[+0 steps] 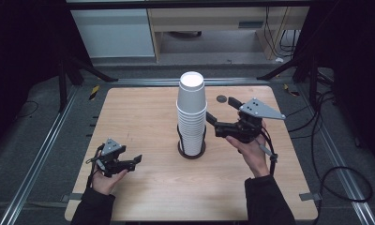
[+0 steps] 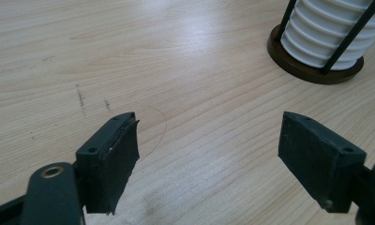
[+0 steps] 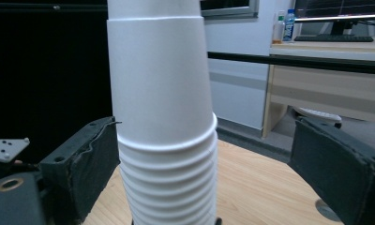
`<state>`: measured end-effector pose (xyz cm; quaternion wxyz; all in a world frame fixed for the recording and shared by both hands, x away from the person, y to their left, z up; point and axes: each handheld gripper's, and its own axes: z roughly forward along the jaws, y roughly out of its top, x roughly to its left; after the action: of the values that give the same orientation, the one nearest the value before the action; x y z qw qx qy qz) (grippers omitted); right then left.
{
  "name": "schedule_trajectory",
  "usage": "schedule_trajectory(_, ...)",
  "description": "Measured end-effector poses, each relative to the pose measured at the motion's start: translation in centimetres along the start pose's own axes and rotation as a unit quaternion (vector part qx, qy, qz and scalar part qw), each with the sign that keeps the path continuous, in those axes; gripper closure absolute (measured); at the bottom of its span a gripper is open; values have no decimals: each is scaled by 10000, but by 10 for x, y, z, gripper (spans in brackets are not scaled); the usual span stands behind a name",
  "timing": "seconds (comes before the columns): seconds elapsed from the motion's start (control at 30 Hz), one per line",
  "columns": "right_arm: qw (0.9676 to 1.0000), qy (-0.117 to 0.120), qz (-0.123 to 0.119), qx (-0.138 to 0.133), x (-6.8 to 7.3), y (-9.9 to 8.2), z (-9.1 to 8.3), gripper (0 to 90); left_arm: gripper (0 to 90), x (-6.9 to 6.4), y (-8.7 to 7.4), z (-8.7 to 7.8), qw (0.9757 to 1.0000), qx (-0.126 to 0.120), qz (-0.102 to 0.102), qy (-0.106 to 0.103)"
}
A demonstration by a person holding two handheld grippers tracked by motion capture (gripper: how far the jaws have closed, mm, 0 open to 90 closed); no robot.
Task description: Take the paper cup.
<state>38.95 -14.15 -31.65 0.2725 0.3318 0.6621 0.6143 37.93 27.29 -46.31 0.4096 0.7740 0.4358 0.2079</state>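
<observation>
The stack of paper cups (image 1: 191, 115) stands mid-worktop (image 1: 143, 122) in a dark holder (image 1: 191, 151), its base partly hidden. The right claw (image 1: 209, 119) is wide around it, not touching; the left claw (image 1: 138, 160) is open and empty, near left.

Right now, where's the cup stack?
High view: the cup stack stands upside down in a dark wire holder mid-table, just left of the right gripper, whose open fingers flank it without touching.
</observation>
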Motion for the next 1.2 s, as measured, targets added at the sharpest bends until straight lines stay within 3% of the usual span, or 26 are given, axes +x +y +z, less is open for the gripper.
schedule_trajectory(0.3, 9999, 138, 8, 42, 9, 7, 27, 78, 190, -1, 0, 2, 10000, 63, 23, -51)
schedule_trajectory(0.53, 9997, 154, -140, 139, 17, 6, 47, 74, 188, -2, -1, 3, 10000, 60, 20, -54)
schedule_trajectory(0.7, 9996, 168, -119, 182, 20, 3, 60, 76, 187, -3, -1, 4, 9999, 80, 25, -77)
schedule_trajectory(1.2, 9995, 238, -62, 197, 24, 4, 80, 72, 183, -2, -2, 6, 9998, 137, 18, -107)
